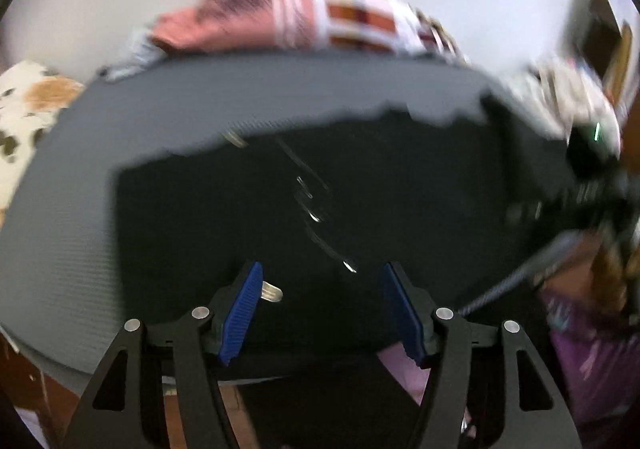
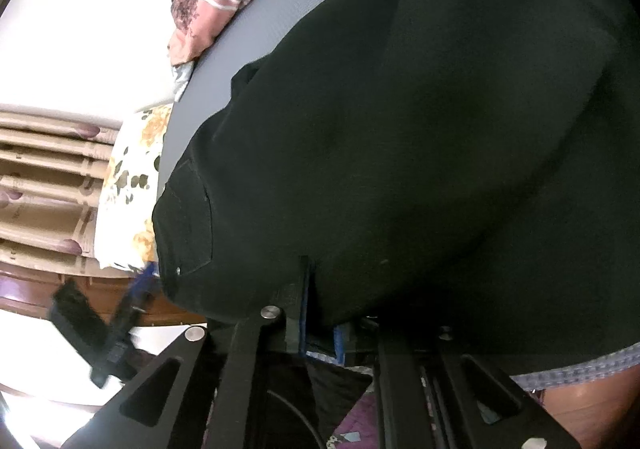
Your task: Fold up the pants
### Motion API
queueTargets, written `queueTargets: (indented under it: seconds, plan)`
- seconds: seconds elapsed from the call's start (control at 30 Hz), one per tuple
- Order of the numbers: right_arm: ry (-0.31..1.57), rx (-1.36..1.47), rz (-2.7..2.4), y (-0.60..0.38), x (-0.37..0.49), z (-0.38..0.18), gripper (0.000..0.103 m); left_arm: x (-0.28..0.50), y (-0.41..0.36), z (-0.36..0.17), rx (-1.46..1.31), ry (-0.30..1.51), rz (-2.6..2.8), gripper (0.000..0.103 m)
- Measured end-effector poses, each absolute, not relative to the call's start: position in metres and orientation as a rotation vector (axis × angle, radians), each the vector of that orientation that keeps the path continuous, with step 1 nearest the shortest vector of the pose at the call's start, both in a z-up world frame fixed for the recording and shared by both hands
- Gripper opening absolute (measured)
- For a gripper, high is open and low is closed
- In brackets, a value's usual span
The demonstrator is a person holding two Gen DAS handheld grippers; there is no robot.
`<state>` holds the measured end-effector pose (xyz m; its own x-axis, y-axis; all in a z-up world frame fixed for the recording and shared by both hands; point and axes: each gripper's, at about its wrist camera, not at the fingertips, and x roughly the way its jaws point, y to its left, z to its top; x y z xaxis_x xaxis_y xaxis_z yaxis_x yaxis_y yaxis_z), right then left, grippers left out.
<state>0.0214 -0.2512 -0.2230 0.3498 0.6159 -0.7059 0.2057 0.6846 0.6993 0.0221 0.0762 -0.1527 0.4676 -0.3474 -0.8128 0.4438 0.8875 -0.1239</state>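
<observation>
The black pants [image 1: 360, 189] lie spread on a grey mat [image 1: 160, 101]. My left gripper [image 1: 322, 309] hovers over their near edge, open, its blue pads [image 1: 242, 313] wide apart and pressing on nothing. A silvery metal piece on the fabric shows beside the left pad. In the right wrist view the pants [image 2: 400, 129] fill most of the picture and drape over my right gripper [image 2: 322, 325]. Its pads stand almost together with black fabric pinched between them, and its fingertips are hidden under the cloth. The left gripper [image 2: 132, 297] appears there blurred, at the pants' pocket corner.
A pink striped and checked cloth [image 1: 280, 17] lies bunched at the mat's far edge. A white floral cloth [image 1: 24, 105] sits off the mat's left end. White bedding lies beyond the mat. A person's purple garment [image 1: 592, 361] is at lower right. Stacked cardboard [image 2: 44, 185] stands past the floral cloth.
</observation>
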Motion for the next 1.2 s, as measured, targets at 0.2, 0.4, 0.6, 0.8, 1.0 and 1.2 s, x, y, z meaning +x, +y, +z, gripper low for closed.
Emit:
queueTargets:
  seconds: [0.2,0.4,0.6,0.8,1.0,1.2]
  plan:
    - [1.117,0.922,0.238,-0.304,0.029,-0.219,0.027,0.020,0.072,-0.161,0.102,0.973,-0.500,0.063]
    - [0.918,1.134,0.204,-0.381,0.045,-0.227,0.029,0.017,0.072,-0.162,0.118,0.959,-0.497,0.063]
    - [0.756,1.206,0.081,-0.470,0.065,-0.223,0.029,0.014,0.074,-0.163,0.111,0.945,-0.499,0.063]
    - [0.798,1.188,-0.029,-0.514,0.074,-0.231,0.006,0.012,0.072,-0.163,0.126,0.935,-0.495,0.063]
    - [0.756,1.068,-0.056,-0.528,0.024,-0.185,0.005,0.013,0.075,-0.159,0.103,0.942,-0.483,0.063]
    - [0.809,1.022,-0.144,-0.543,-0.058,-0.179,0.005,0.012,0.081,-0.162,0.084,0.948,-0.462,0.063]
